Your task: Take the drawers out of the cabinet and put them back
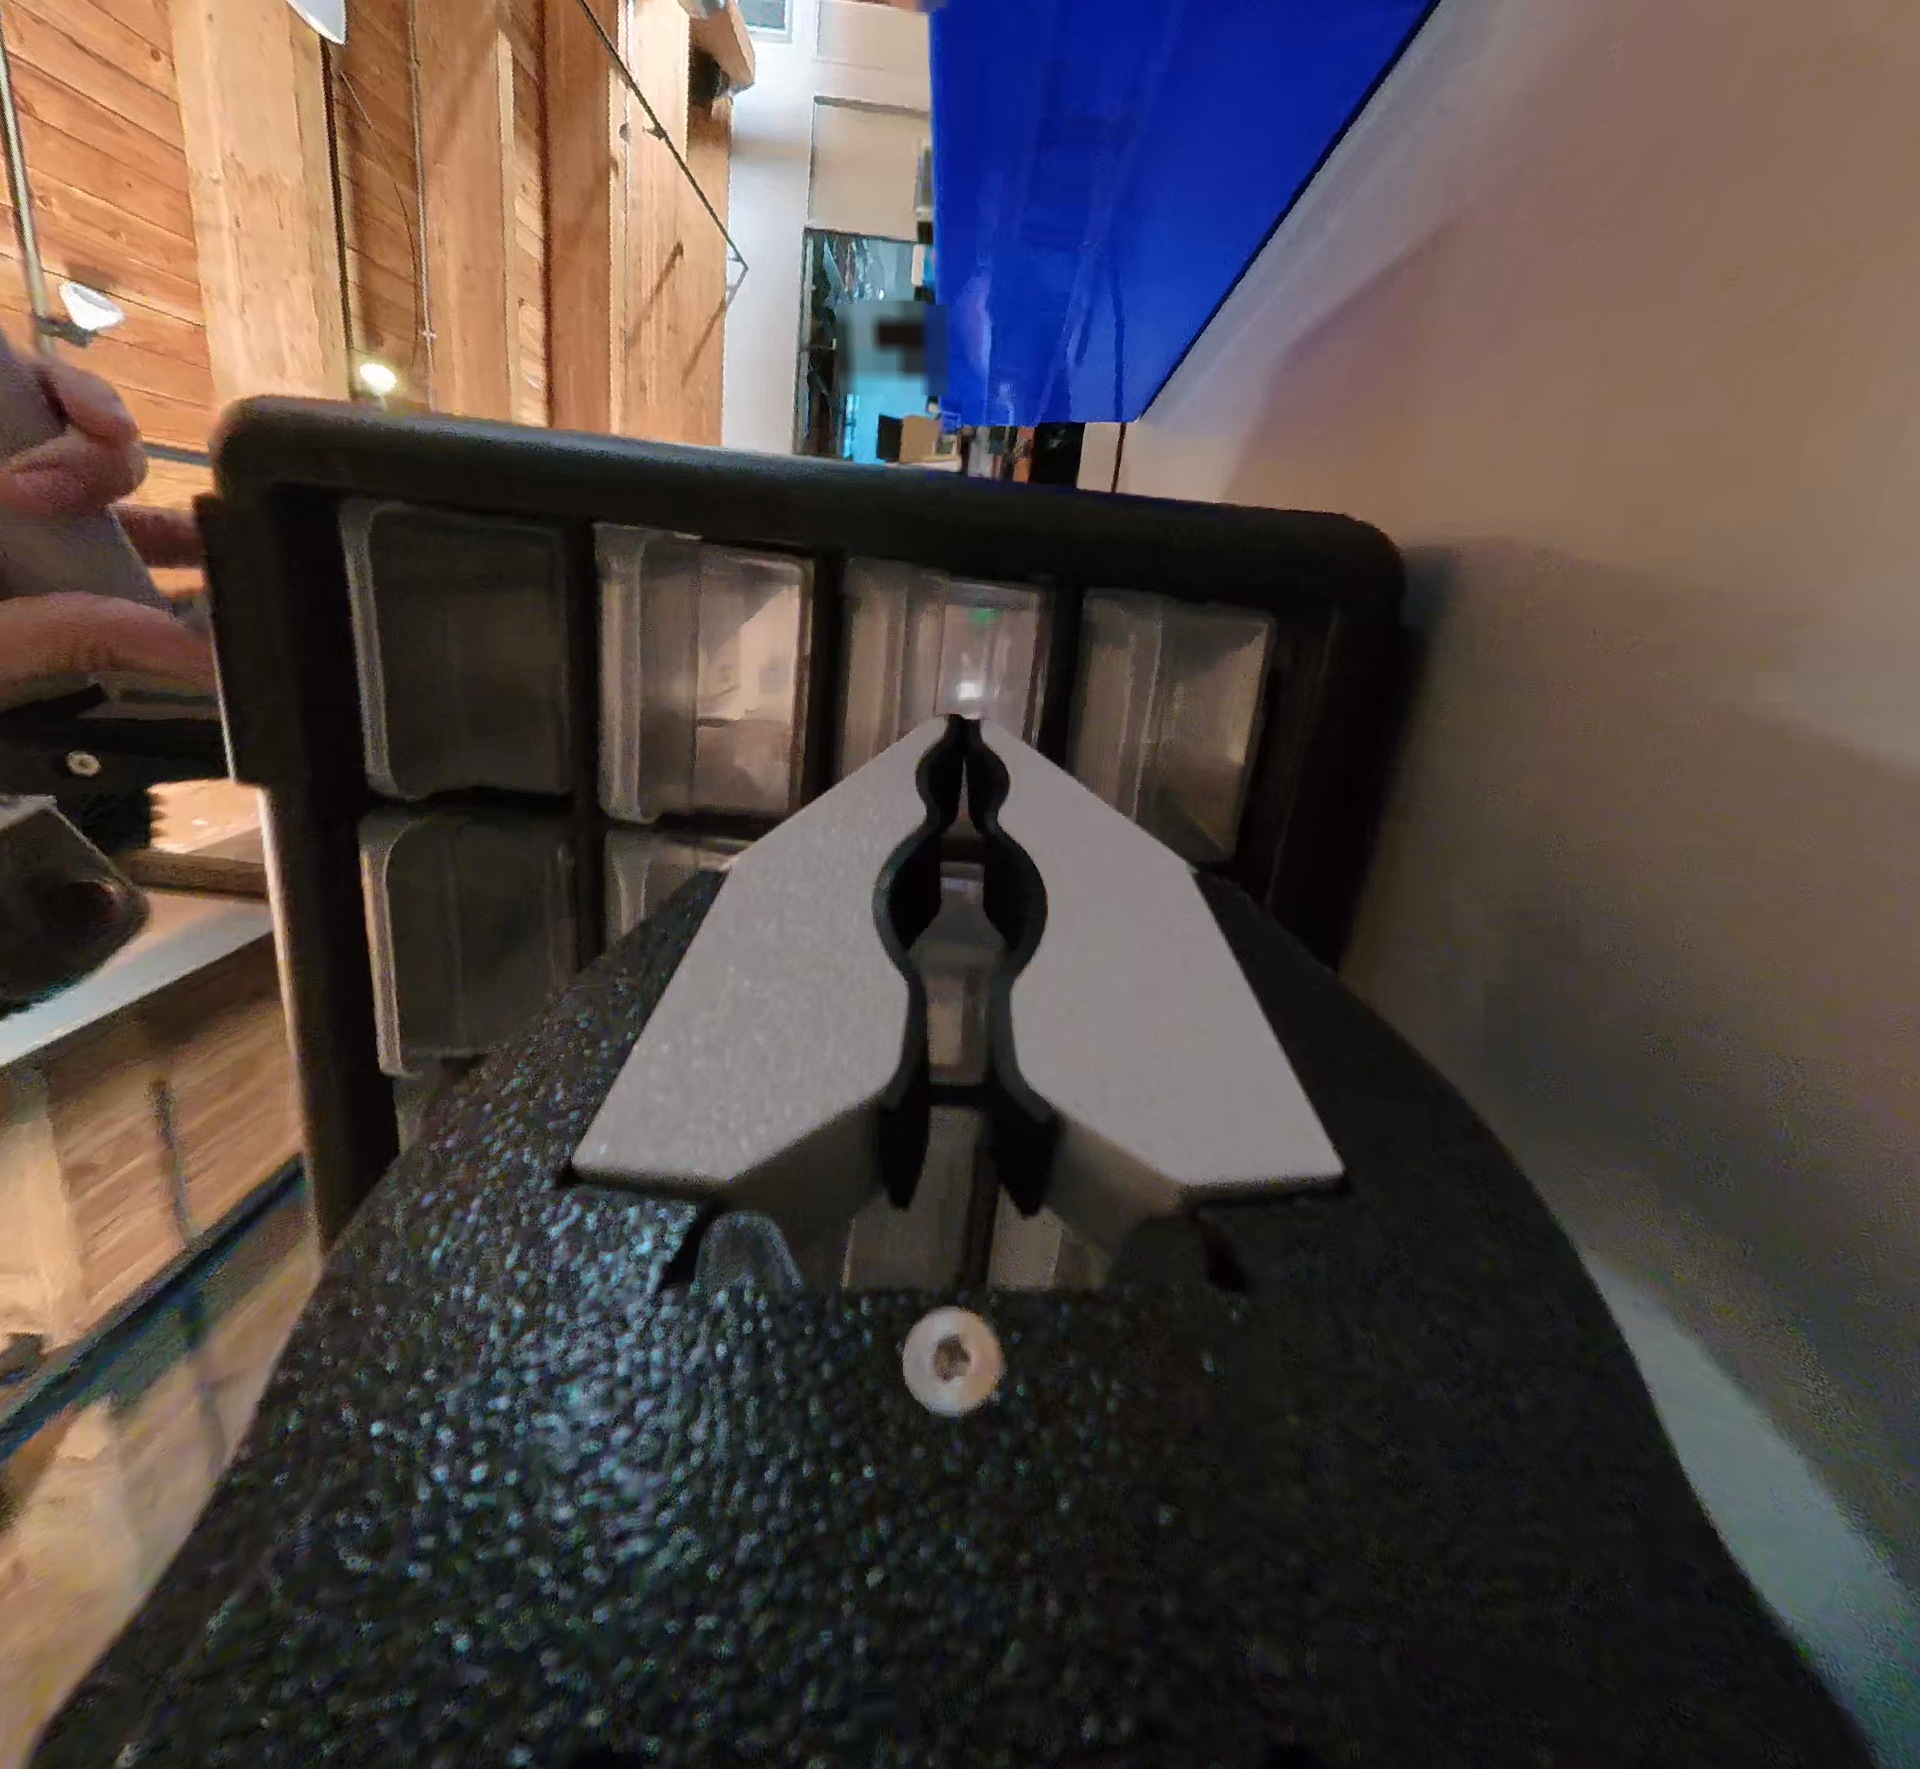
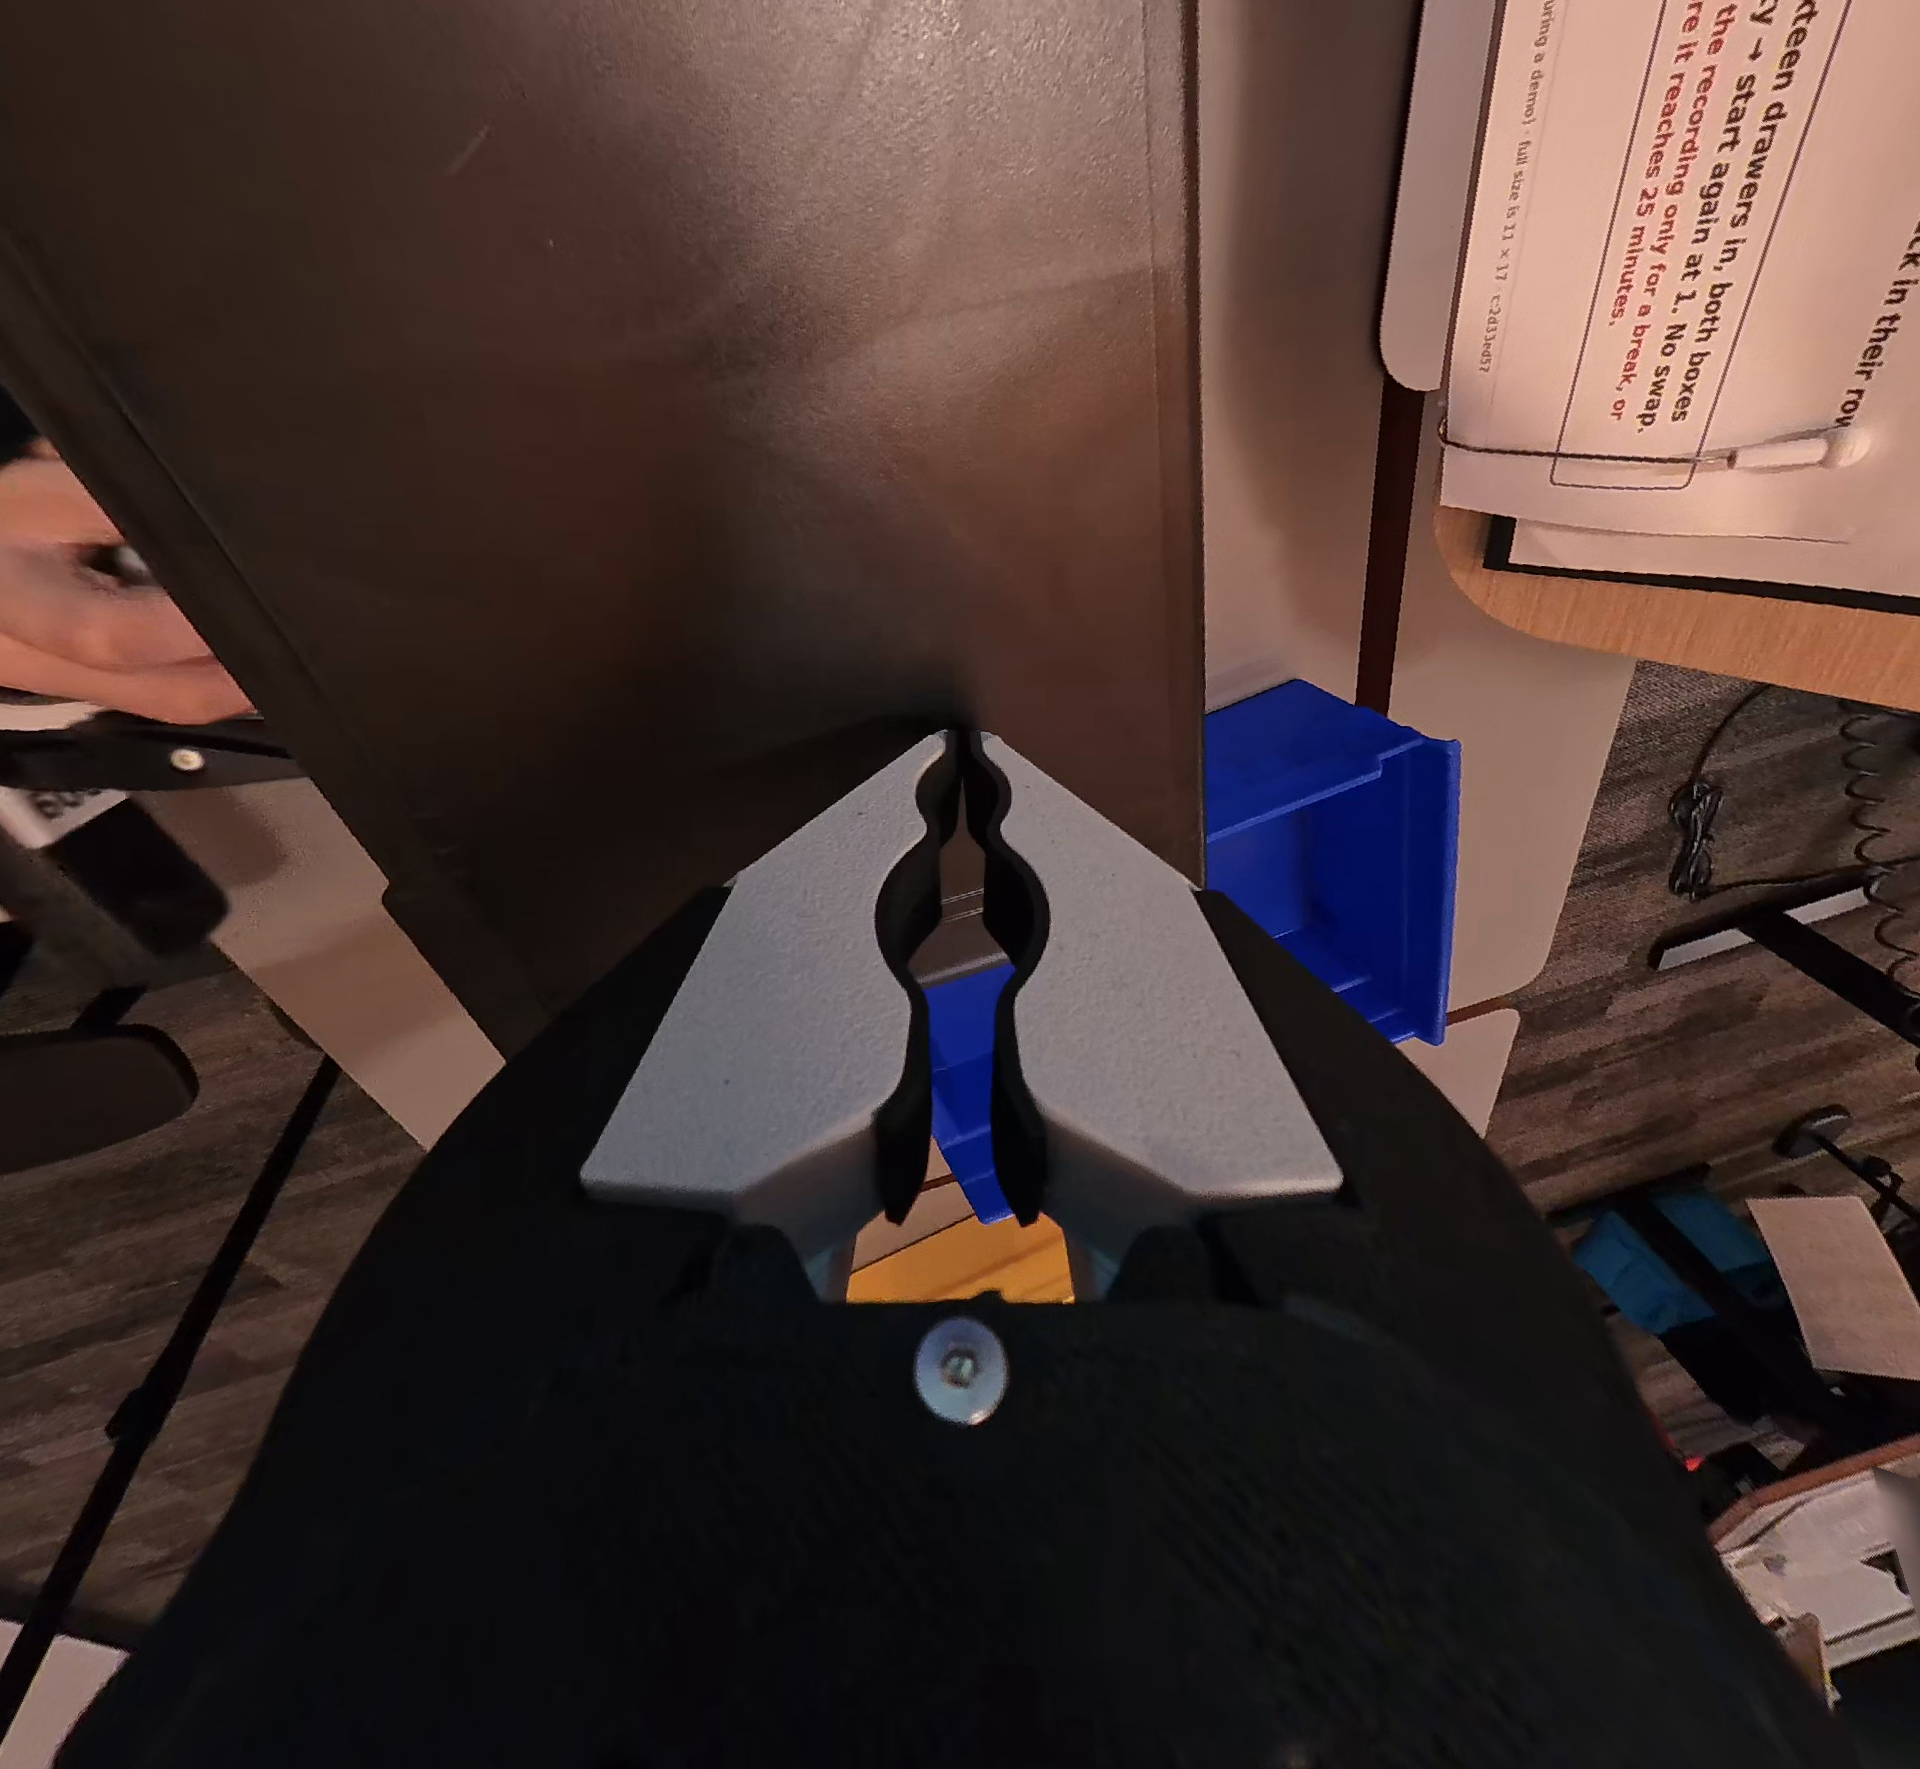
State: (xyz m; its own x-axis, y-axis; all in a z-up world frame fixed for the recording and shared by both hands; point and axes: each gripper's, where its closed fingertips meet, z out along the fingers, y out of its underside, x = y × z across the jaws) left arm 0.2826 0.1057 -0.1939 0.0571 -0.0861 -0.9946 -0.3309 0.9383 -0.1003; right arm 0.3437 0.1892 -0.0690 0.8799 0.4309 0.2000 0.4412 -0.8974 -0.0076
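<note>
The cabinet (image 1: 800, 493) is a black plastic frame with rounded corners, set on a pale tabletop (image 1: 1662, 784) and seen rolled sideways in the left wrist view; its front is a grid of small clear plastic drawers (image 1: 707, 680), each seated in its own compartment. Through their glossy, slightly cloudy fronts no contents can be made out. Far behind the cabinet stands a bright blue plastic bin (image 1: 1091, 181) with smooth ribbed walls, and its inside is not visible from here. In the right wrist view another blue bin (image 2: 1340, 867) lies just to the right of the cabinet's smooth, dark, faintly scuffed side panel (image 2: 644, 317), its open mouth showing only bare blue walls. A white printed sheet (image 2: 1662, 192) lies on a rounded wooden board at far right. The left gripper (image 1: 964, 727) has grey, matte, wedge-shaped fingers with black wavy inner pads on a speckled black body; its tips are pressed together right at the front of one clear drawer (image 1: 956, 649) in the row, and whether they pinch its lip cannot be told. The right gripper (image 2: 961, 740), of the same shape, has its jaws closed tip to tip against the near edge of the cabinet's dark panel, with nothing visibly between them. A person's hand (image 1: 73, 514) shows at the left beside the cabinet.
</note>
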